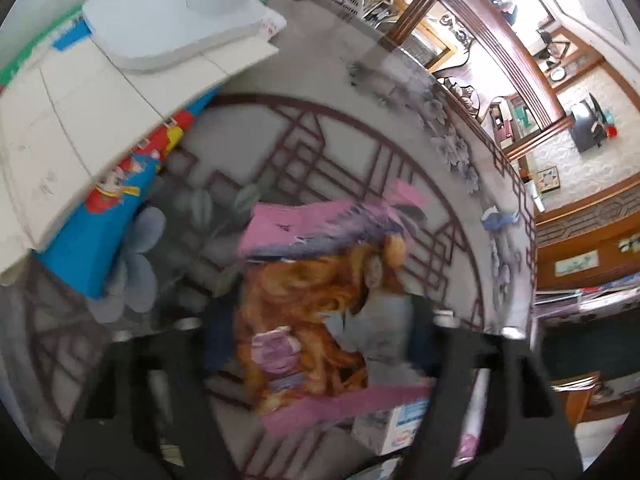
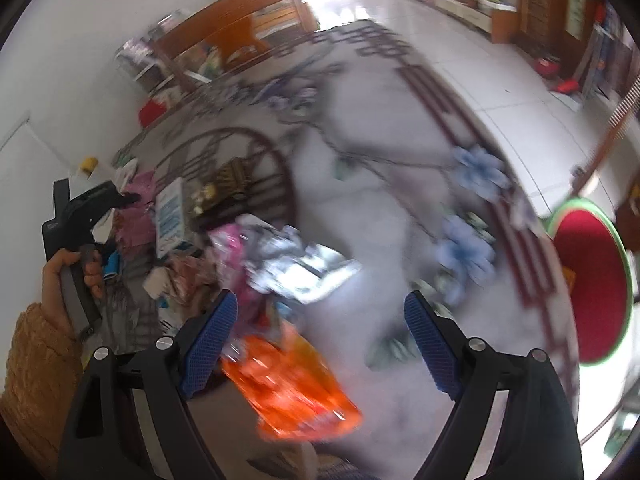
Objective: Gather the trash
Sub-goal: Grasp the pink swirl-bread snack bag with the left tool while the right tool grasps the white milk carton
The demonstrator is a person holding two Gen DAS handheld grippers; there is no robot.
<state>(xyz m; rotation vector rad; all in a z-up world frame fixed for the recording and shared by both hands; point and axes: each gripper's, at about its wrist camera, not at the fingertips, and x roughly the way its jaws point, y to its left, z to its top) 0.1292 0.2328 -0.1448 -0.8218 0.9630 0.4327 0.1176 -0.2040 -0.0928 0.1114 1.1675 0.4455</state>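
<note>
While the left-wrist view is smeared, you can still read it: your left gripper (image 1: pixel 320 316) points down at the grey rug with the brown lattice and blue flowers (image 1: pixel 360 140), jaws about half closed. A pink-edged snack wrapper printed with orange fried food (image 1: pixel 320 320) fills the gap from pad to pad. Its two side edges sit against the blue pads, so it reads as gripped, though blur hides the contact itself. Just beside the right finger, a small white-and-blue carton (image 1: pixel 396 424) lies on the rug. A flat white cardboard box (image 1: pixel 80 120) sits at upper left, with a blue cartoon-printed bag (image 1: pixel 120 208) under its edge. A crumpled blue scrap (image 1: pixel 500 220) lies well apart near the rug's border.

Your right gripper (image 2: pixel 320 300) has its jaws spread wide and grips nothing; both blue ribbed fingers (image 2: pixel 212 340) are clear. It hangs over the same rug. An orange plastic wrapper (image 2: pixel 292 388) lies below, near the left finger; whether it touches, you cannot tell. Ahead of the tips a crinkled silver foil wrapper (image 2: pixel 304 264) lies on the rug. More litter is heaped to its left. At far left your hand (image 2: pixel 60 276), in a mustard knit sleeve (image 2: pixel 36 368), grips the other tool's handle beside that heap. A round red mat with a green rim (image 2: pixel 592 284) lies off the rug at right.
</note>
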